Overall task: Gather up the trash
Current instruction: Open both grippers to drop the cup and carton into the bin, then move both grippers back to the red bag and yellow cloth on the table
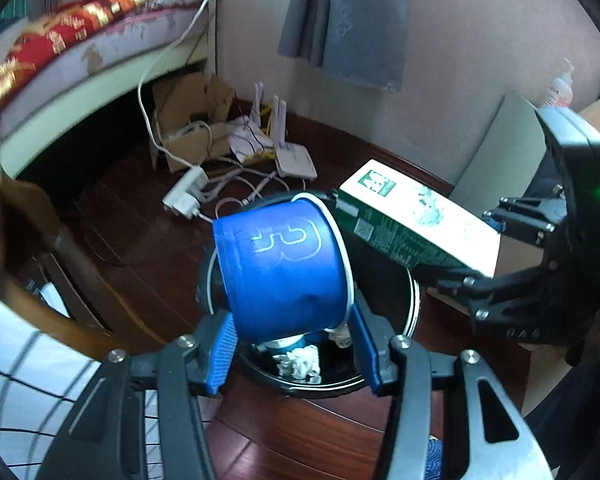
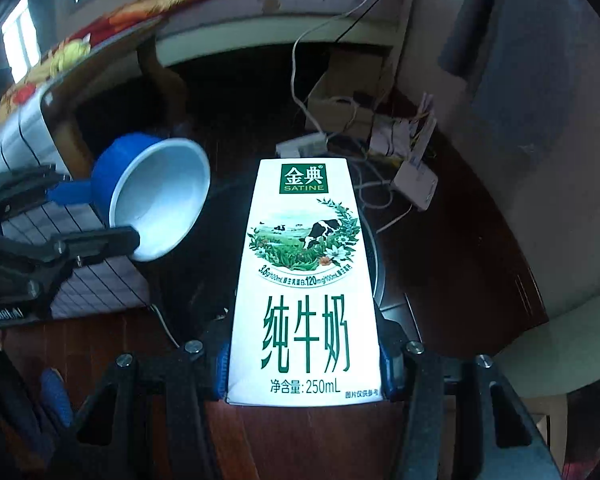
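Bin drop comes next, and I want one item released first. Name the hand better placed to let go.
Left, probably. The left gripper holds the blue cup right above the black bin; the right gripper's milk carton sits nearer the bin's rim.

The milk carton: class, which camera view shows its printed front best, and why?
The right wrist view. The milk carton faces that camera squarely, its cow picture and lettering sharp. The left wrist view shows the carton only slanted from the side, above the bin.
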Demonstrator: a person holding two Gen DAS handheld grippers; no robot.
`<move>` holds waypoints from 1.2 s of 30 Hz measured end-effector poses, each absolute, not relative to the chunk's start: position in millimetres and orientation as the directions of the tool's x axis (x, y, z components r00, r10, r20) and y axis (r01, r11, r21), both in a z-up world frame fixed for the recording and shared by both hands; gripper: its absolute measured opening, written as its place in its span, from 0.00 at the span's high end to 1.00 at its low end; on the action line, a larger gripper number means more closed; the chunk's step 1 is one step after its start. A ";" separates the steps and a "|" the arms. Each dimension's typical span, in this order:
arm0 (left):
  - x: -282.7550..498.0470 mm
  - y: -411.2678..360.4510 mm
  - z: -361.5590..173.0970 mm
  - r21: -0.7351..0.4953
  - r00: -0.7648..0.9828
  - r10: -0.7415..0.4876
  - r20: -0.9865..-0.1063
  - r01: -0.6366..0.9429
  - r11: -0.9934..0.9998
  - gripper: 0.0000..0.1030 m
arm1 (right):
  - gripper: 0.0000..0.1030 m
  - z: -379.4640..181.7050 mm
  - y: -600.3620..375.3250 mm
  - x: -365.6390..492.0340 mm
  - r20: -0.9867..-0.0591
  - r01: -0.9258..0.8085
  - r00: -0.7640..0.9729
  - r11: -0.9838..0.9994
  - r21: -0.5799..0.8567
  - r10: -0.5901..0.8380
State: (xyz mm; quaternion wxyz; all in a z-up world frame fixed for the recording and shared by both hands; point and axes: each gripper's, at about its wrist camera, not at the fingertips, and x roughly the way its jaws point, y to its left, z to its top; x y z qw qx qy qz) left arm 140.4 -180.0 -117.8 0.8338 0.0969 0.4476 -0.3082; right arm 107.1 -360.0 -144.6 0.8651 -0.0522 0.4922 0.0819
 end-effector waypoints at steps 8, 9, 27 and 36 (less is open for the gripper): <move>156.5 -192.4 -145.0 -0.170 0.329 -0.429 -0.841 0.591 0.788 0.48 | 0.45 -174.3 -346.7 118.0 -0.888 -0.277 0.451 0.960 -0.042 0.091; 157.6 -194.1 -146.8 -0.175 0.326 -0.432 -0.841 0.592 0.787 0.48 | 0.45 -177.5 -344.3 120.2 -0.891 -0.288 0.445 0.956 -0.048 0.090; 141.2 -170.9 -145.2 -0.074 0.468 -0.311 -0.827 0.458 0.886 0.02 | 0.00 -181.5 -377.7 120.2 -0.881 -0.095 0.472 0.993 -0.076 -0.023; 121.4 -156.8 -105.2 -0.027 0.579 -0.288 -0.763 0.416 0.909 0.01 | 0.00 -143.6 -373.6 117.9 -0.846 -0.054 0.533 0.998 -0.038 -0.003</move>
